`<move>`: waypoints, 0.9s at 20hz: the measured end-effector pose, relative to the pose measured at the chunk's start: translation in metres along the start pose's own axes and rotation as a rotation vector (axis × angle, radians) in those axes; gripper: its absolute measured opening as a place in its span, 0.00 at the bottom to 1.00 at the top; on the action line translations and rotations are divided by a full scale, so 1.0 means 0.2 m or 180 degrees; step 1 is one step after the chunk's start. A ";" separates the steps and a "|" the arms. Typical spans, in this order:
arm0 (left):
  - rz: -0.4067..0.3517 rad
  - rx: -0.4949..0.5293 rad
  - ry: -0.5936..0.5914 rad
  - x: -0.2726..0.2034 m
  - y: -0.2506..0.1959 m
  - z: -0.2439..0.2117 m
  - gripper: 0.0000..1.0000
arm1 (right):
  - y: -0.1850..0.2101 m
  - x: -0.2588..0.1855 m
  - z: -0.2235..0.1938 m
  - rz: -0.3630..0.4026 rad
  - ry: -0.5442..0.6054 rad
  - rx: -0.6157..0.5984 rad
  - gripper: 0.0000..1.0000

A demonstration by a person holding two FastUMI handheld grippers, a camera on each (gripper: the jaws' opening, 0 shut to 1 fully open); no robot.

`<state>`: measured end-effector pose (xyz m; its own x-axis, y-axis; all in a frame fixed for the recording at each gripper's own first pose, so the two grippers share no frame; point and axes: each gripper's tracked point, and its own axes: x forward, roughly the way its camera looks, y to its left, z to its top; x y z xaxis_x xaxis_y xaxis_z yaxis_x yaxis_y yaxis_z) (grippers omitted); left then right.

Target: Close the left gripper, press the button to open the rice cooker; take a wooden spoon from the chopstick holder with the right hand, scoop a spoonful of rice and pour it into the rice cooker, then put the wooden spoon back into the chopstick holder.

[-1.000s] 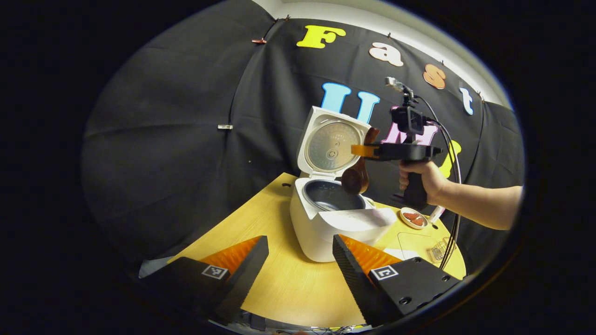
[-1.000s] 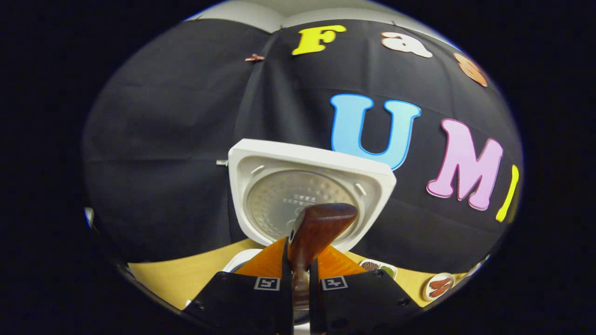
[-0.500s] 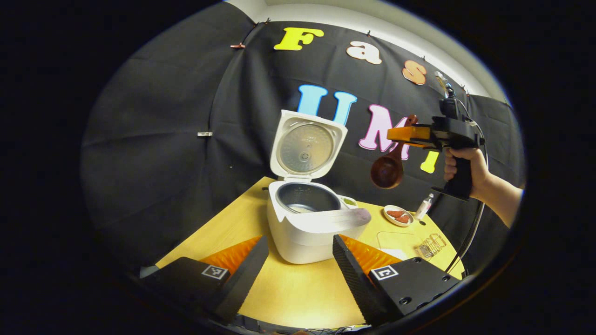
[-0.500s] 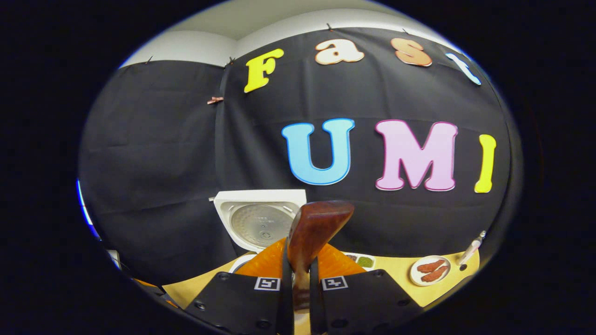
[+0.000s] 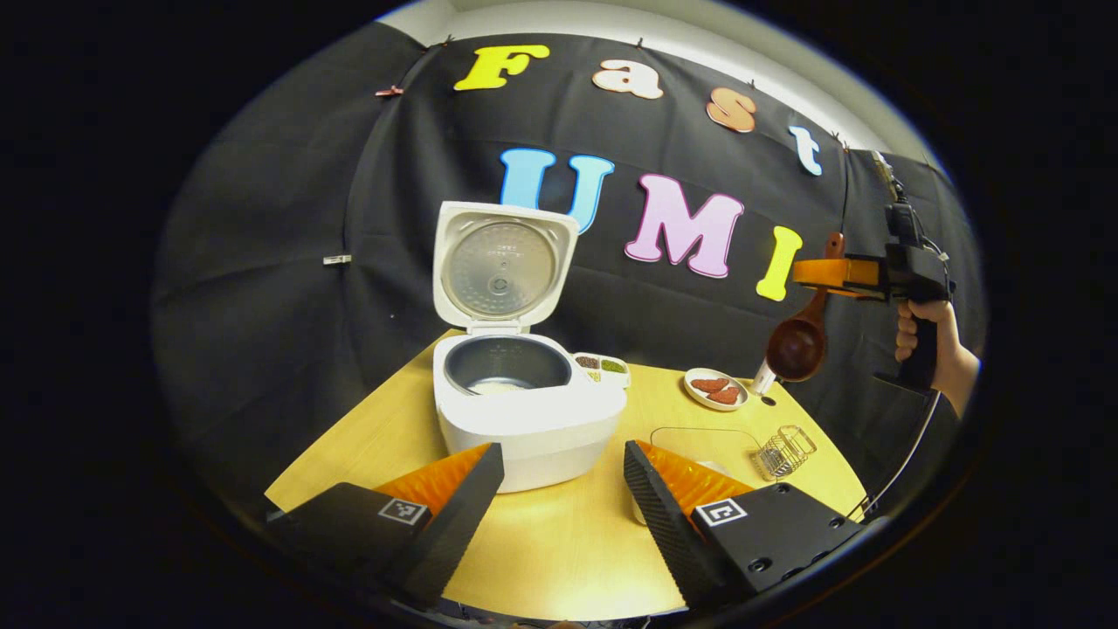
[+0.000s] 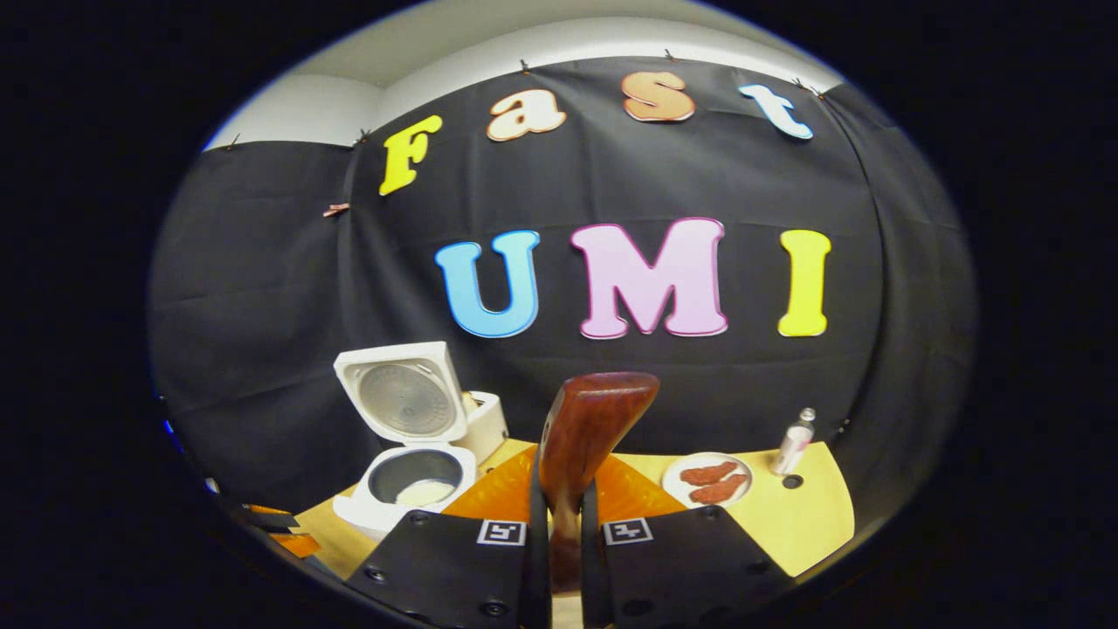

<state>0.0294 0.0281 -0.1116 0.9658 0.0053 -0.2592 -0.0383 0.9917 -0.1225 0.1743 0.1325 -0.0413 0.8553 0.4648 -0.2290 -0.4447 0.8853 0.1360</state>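
Note:
The white rice cooker (image 5: 524,419) stands on the yellow table with its lid (image 5: 502,266) raised, and a pale patch of rice (image 5: 496,385) lies in the dark pot. My left gripper (image 5: 559,494) hangs open in front of it, nothing between its fingers. High at the far right, my right gripper (image 5: 821,273) is shut on the wooden spoon (image 5: 797,348), whose bowl hangs down. In the right gripper view the spoon handle (image 6: 594,428) is clamped in my right gripper (image 6: 565,533); the open cooker (image 6: 410,489) lies low on the left.
A wire chopstick holder (image 5: 784,447) stands at the table's right edge beside a clear container (image 5: 703,437). A plate of red pieces (image 5: 716,389) and a small bottle (image 5: 762,378) sit behind. A dish of grains (image 5: 603,364) is beside the cooker. A hand (image 5: 930,345) holds the right gripper.
The right gripper has carried the spoon from over the pot away to the right and higher. The left gripper has drawn back, so the cooker looks smaller and farther left.

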 end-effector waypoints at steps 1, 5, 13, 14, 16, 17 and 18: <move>-0.0010 0.0010 -0.0010 0.02 -0.05 0.01 0.96 | -0.10 -0.02 -0.01 -0.0080 0.0002 0.0008 0.18; 0.0091 0.0093 -0.0017 0.08 -0.22 0.02 0.96 | -0.46 -0.07 -0.12 -0.0317 0.0085 0.0082 0.18; 0.0385 0.0146 0.0062 0.14 -0.37 0.00 0.96 | -1.04 -0.07 -0.52 -0.0786 0.0382 0.0632 0.18; 0.0428 0.0132 0.0081 0.14 -0.38 0.00 0.95 | -1.09 -0.05 -0.58 -0.0834 0.0410 0.0740 0.18; 0.0514 0.0092 0.0127 0.14 -0.39 -0.01 0.95 | -1.14 -0.03 -0.70 -0.0884 0.0497 0.0943 0.18; 0.0558 0.0082 0.0143 0.14 -0.39 -0.01 0.95 | -1.16 -0.01 -0.75 -0.0896 0.0535 0.1030 0.18; 0.0595 0.0079 0.0156 0.13 -0.40 -0.01 0.96 | -1.17 0.00 -0.81 -0.0907 0.0576 0.1090 0.18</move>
<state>0.0575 -0.0506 -0.1108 0.9288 0.1840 -0.3216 -0.2089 0.9769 -0.0443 0.2361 -0.0716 -0.2289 0.8569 0.2264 -0.4631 -0.0603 0.9362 0.3462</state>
